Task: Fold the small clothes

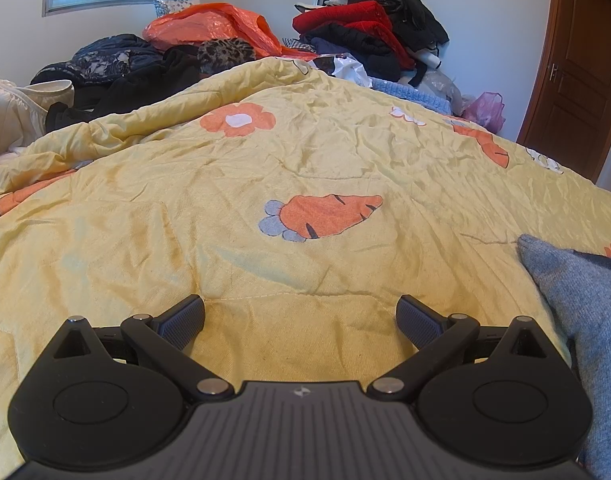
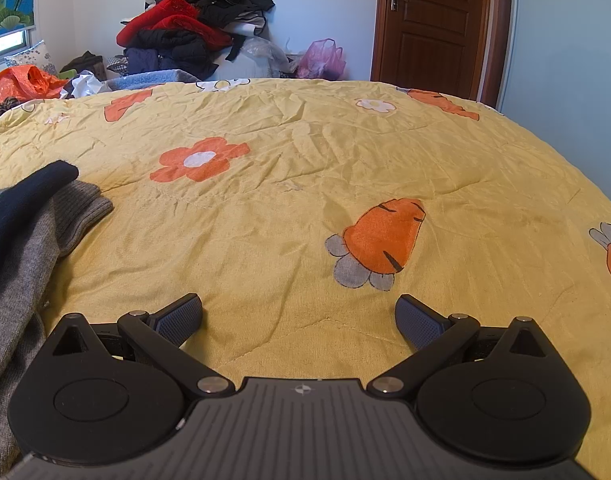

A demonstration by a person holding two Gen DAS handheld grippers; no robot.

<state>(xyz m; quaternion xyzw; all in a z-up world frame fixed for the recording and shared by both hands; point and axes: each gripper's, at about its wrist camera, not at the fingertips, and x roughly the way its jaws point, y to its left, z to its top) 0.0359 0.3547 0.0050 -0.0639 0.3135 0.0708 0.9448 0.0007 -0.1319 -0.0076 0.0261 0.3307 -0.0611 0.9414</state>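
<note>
Both black claws, left claw [image 1: 300,314] and right claw [image 2: 298,312], released over yellow carrot-print quilt [image 1: 265,160]; grey knit garment [image 2: 21,248], lower left, ungrasped. Next: reach its edge.

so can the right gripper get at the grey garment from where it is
Probably yes. The right gripper is open and empty over the quilt, and the grey garment lies just to its left with nothing between them. It would have to swing left, since the jaws now face bare quilt.
</note>
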